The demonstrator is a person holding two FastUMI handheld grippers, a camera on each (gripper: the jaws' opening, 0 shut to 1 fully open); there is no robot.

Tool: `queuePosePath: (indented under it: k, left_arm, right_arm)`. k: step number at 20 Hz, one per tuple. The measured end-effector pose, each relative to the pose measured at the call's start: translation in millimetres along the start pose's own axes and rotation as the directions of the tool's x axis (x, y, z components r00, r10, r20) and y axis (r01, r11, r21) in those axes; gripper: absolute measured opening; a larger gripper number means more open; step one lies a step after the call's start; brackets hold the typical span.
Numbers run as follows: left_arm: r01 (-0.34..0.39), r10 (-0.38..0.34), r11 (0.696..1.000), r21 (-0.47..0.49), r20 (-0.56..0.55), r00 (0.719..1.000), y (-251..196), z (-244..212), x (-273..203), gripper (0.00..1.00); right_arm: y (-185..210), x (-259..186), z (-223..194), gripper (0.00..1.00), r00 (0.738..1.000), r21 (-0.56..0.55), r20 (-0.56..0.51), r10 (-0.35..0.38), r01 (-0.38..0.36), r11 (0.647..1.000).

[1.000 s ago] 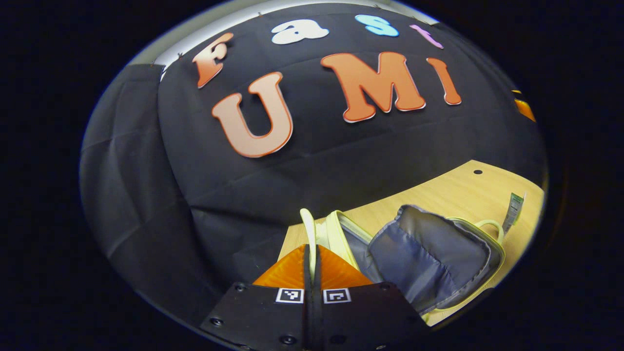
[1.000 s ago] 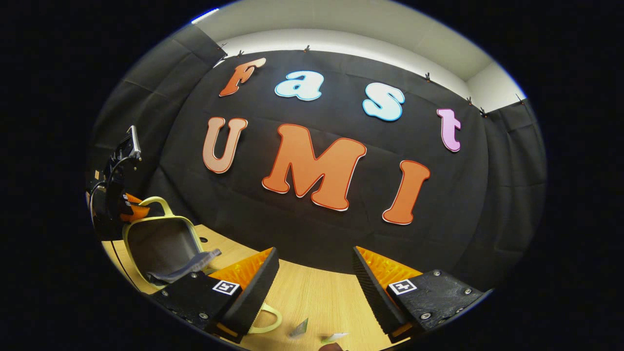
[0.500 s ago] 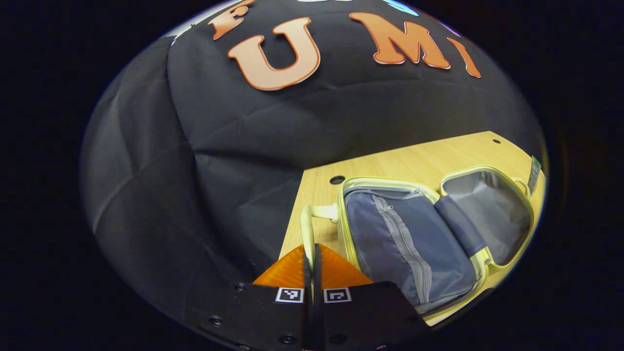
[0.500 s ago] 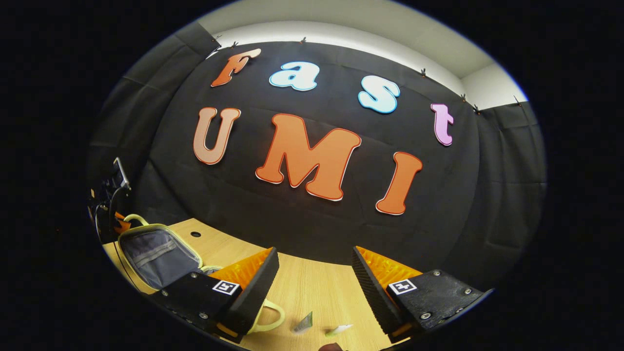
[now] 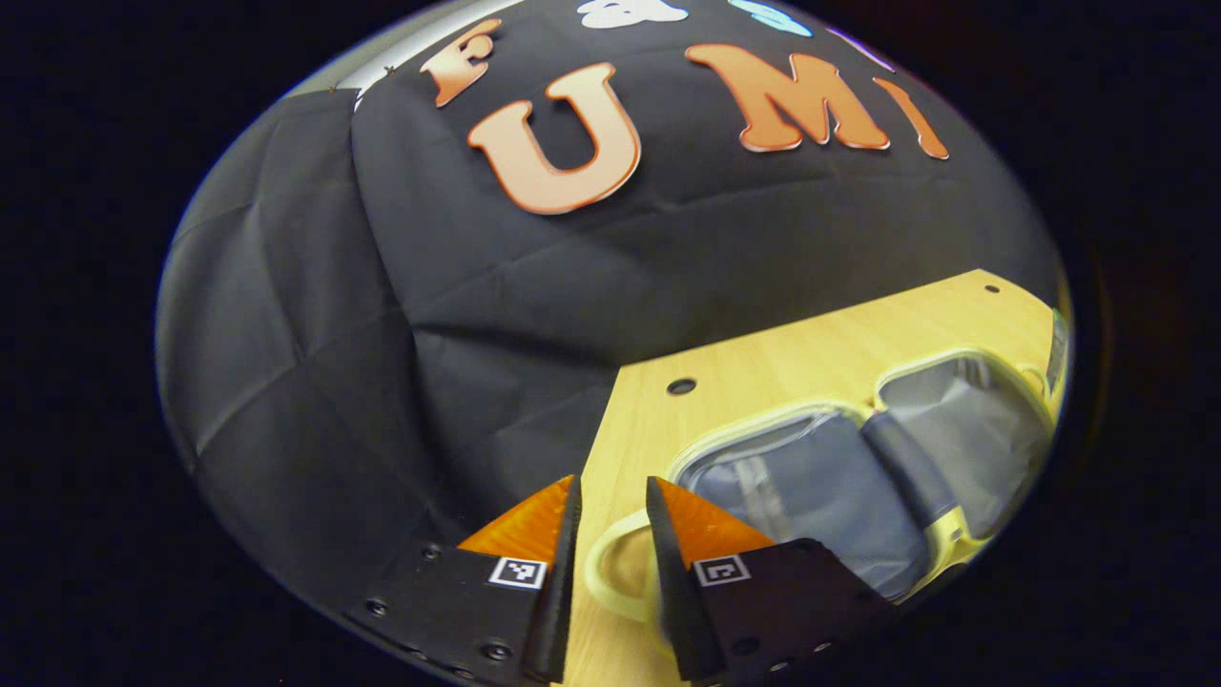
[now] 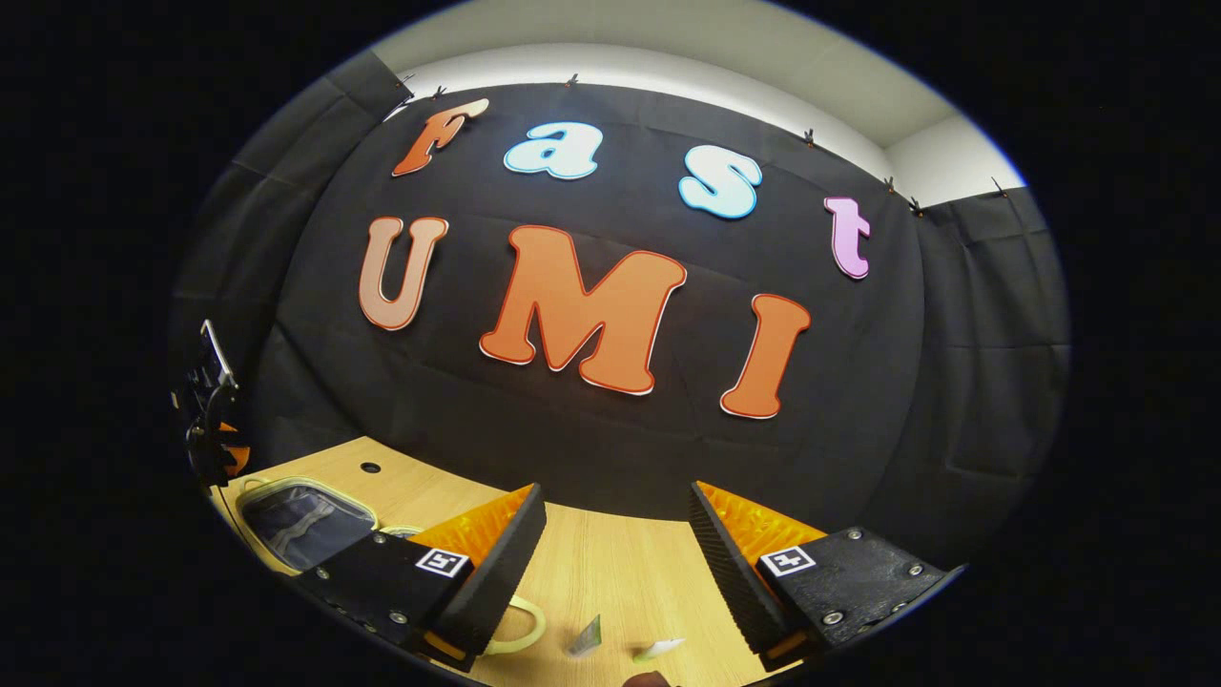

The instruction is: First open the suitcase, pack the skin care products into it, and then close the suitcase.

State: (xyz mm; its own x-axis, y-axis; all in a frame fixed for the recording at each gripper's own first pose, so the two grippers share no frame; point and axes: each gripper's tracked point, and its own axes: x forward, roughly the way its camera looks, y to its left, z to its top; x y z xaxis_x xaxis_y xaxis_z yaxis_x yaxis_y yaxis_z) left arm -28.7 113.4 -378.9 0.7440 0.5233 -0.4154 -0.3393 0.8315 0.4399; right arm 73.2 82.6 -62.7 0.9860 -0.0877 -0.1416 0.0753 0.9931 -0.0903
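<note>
Your left gripper (image 5: 610, 496) sits at the bottom of the left gripper view, its fingers a little way apart and holding nothing. The suitcase (image 5: 858, 468) lies open on the wooden table (image 5: 763, 353) at the lower right, and its pale handle (image 5: 610, 572) loops between your fingers. Your right gripper (image 6: 615, 506) is wide open over the table, with two small skin care tubes (image 6: 587, 637) near the bottom edge.

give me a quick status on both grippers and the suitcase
Left gripper open around the handle, not gripping. Right gripper open, holding nothing. Suitcase open flat on the table. Nothing in the way.
</note>
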Motion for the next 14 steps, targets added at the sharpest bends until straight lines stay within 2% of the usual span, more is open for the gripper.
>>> queuePosePath:
  k: [1,2,3,4,5,6,11,12,13,14]
  left_arm:
    - [0.020,-0.020,1.000,-0.011,0.021,1.000,-15,12,-9,0.36]
    - [0.047,-0.046,0.999,-0.026,0.034,0.998,-32,23,-16,0.51]
    - [0.069,-0.067,0.997,-0.038,0.052,0.996,-49,34,-26,0.55]
    - [0.085,-0.082,0.995,-0.047,0.064,0.995,-64,42,-32,0.50]
    - [0.113,-0.109,0.992,-0.056,0.081,0.991,-82,51,-39,0.53]
    - [0.137,-0.131,0.988,-0.064,0.095,0.987,-104,62,-47,0.66]
    - [0.270,-0.262,0.959,-0.081,0.095,0.960,-206,78,-74,0.69]
    - [0.290,-0.282,0.954,-0.074,0.101,0.954,-224,83,-81,0.75]
    - [0.310,-0.301,0.948,-0.072,0.108,0.947,-241,87,-88,0.75]
    - [0.336,-0.328,0.939,-0.070,0.113,0.938,-259,91,-94,0.79]
  right_arm:
    - [-3,1,-5,0.95,1.000,-0.004,-0.007,0.000,0.000,1.000]
    - [-6,1,-9,0.95,1.000,-0.007,-0.014,0.005,-0.005,1.000]
    - [-9,2,-12,0.95,1.000,-0.012,-0.018,0.010,-0.010,1.000]
    - [-14,2,-15,0.95,1.000,-0.018,-0.020,0.014,-0.015,1.000]
    - [-19,3,-17,0.95,1.000,-0.025,-0.022,0.018,-0.019,1.000]
    - [-25,3,-21,0.95,0.999,-0.030,-0.025,0.020,-0.021,0.999]
    - [-56,5,-47,0.96,0.996,0.005,-0.078,0.038,-0.038,0.999]
    - [-63,6,-50,0.95,0.996,0.020,-0.083,0.044,-0.042,0.999]
    - [-68,6,-52,0.95,0.995,0.026,-0.085,0.048,-0.046,0.999]
    - [-74,5,-54,0.95,0.995,0.025,-0.085,0.052,-0.050,0.998]
